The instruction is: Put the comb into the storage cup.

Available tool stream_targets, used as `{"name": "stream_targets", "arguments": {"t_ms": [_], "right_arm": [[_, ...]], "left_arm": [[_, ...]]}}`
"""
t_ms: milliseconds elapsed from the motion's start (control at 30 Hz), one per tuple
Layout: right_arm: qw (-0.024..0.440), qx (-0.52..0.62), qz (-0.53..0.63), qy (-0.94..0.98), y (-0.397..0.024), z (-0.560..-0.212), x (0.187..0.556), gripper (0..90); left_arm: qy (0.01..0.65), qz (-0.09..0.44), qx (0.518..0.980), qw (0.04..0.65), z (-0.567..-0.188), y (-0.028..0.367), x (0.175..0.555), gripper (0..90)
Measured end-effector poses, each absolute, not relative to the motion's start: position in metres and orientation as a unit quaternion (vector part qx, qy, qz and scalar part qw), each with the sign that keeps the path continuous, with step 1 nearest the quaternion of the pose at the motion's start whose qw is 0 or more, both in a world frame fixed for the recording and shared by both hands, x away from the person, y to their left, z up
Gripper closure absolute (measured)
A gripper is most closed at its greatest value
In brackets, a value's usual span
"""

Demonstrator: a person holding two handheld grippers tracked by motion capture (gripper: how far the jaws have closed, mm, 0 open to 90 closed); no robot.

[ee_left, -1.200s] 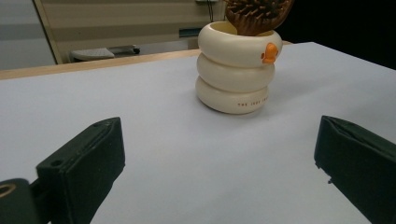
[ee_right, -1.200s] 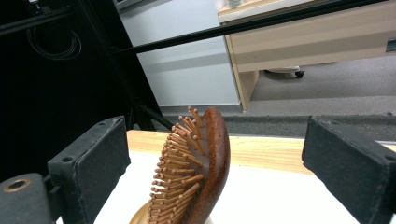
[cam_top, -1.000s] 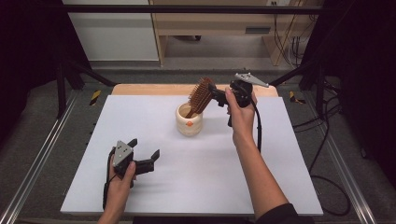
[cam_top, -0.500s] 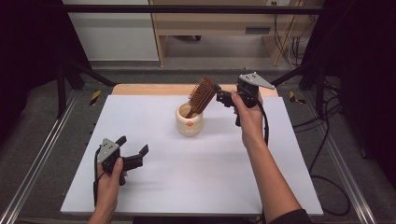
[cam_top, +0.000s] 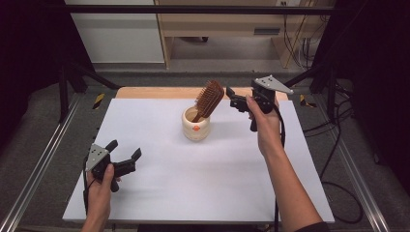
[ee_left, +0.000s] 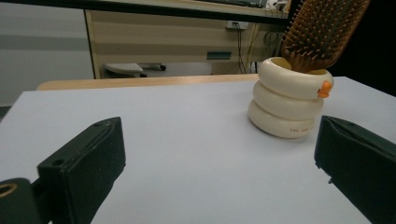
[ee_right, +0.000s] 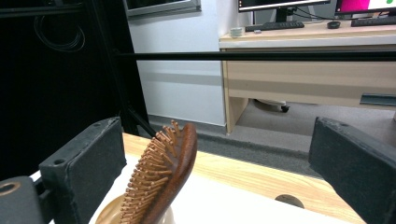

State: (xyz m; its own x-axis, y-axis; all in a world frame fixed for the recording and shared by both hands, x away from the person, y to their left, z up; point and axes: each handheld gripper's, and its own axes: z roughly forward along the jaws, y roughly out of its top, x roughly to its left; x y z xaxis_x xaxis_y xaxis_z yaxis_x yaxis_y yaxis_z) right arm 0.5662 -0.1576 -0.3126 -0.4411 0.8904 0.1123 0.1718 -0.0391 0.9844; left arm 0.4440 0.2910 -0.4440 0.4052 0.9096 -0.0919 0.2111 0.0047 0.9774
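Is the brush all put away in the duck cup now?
Looks done: the wooden hairbrush stands handle-down in the cream duck cup, leaning on its rim. In hand: nothing. The right gripper is open beside the brush head, the left gripper open over the white table. Left: probably just pulling away.

Hairbrush (cam_top: 209, 100): handle hidden inside the cream holder (cam_top: 196, 126). Holder's small printed lettering is too small to read in the left gripper view.
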Motion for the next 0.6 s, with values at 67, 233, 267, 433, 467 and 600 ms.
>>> {"name": "stream_targets", "arguments": {"t_ms": [67,233,267,433,467,600], "right_arm": [[0.311,0.428,0.582,0.618,-0.161,-0.311,0.565,4.4],[0.317,0.423,0.583,0.617,-0.170,-0.309,0.559,3.9],[0.318,0.422,0.583,0.617,-0.172,-0.309,0.558,3.8],[0.316,0.419,0.584,0.619,-0.183,-0.310,0.551,2.4],[0.315,0.418,0.584,0.620,-0.185,-0.310,0.549,2.3],[0.314,0.414,0.586,0.622,-0.191,-0.311,0.542,2.7]], "left_arm": [[0.444,0.316,0.629,0.555,-0.444,0.293,0.442,1.9],[0.438,0.332,0.625,0.554,-0.441,0.300,0.430,1.6],[0.438,0.333,0.625,0.554,-0.442,0.301,0.429,1.6],[0.447,0.333,0.615,0.557,-0.442,0.309,0.421,1.7],[0.447,0.333,0.615,0.557,-0.442,0.309,0.421,1.7],[0.449,0.334,0.613,0.558,-0.444,0.313,0.420,1.7]]}}
